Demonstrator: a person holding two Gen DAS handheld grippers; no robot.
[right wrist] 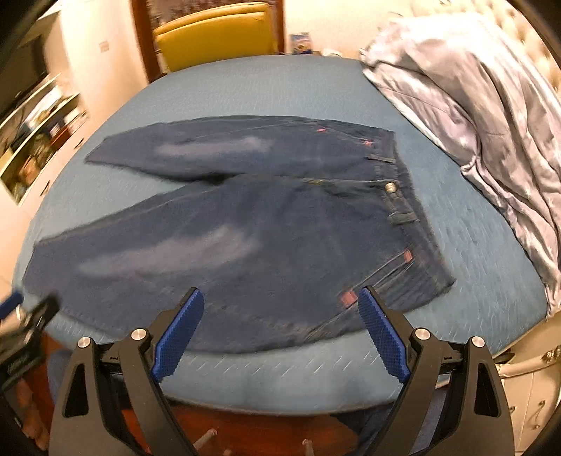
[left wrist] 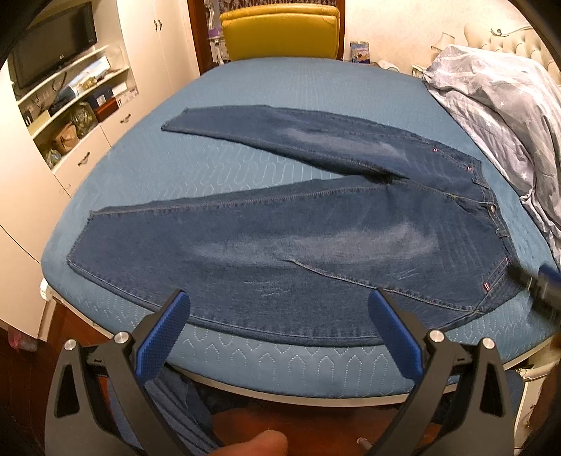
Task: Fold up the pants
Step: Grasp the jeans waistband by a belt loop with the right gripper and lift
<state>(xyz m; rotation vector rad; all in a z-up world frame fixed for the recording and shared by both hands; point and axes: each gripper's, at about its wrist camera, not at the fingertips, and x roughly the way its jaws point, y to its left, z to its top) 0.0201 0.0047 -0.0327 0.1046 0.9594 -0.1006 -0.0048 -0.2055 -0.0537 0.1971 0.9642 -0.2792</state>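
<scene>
both the left gripper (left wrist: 280,301) and right gripper (right wrist: 281,298) hang wide and empty above the near edge of the jeans (left wrist: 280,242) spread flat on the blue bed (left wrist: 280,87).

Blue bed (left wrist: 315,87), yellow chair (left wrist: 280,31), white shelves (left wrist: 70,94)

The pants (left wrist: 280,217) are lying flat on the bed (left wrist: 280,91), legs spreading leftward and waistband sitting to the right near the bunched duvet (left wrist: 501,105), while a chair (left wrist: 280,31) is standing behind the bed's far edge.
</scene>
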